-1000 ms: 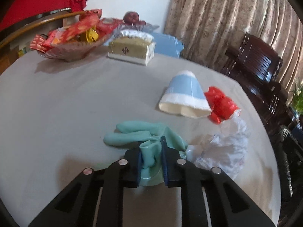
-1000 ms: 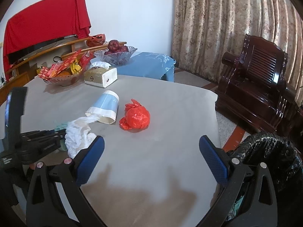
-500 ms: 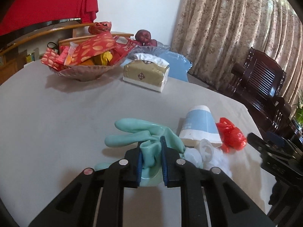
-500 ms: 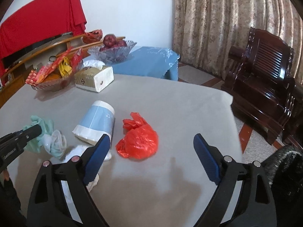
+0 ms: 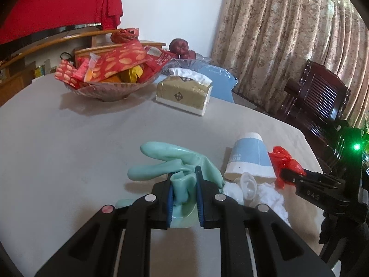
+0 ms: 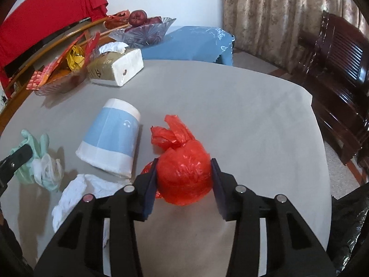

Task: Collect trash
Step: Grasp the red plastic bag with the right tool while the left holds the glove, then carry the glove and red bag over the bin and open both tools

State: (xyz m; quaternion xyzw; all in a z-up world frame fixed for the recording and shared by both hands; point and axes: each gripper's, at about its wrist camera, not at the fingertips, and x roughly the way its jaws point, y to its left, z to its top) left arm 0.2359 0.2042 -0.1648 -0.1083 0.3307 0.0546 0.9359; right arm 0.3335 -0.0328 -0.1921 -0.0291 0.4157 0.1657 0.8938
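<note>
The left gripper (image 5: 184,192) is clamped on a soft green rubber glove (image 5: 175,161) near the table (image 6: 230,106)'s front edge; limp and slippery, it is best pinched at a bunched fold. The right gripper (image 6: 183,180) brackets the knotted red plastic bag (image 6: 183,175), light and crushable; whether its pads press in is hard to tell. The black bin bag (image 6: 350,219) is cut off beyond the right edge

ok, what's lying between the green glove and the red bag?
The blue-and-white cup on its side, and crumpled white plastic nearer the camera, lie between glove and bag; clearest in the right wrist view.
</note>
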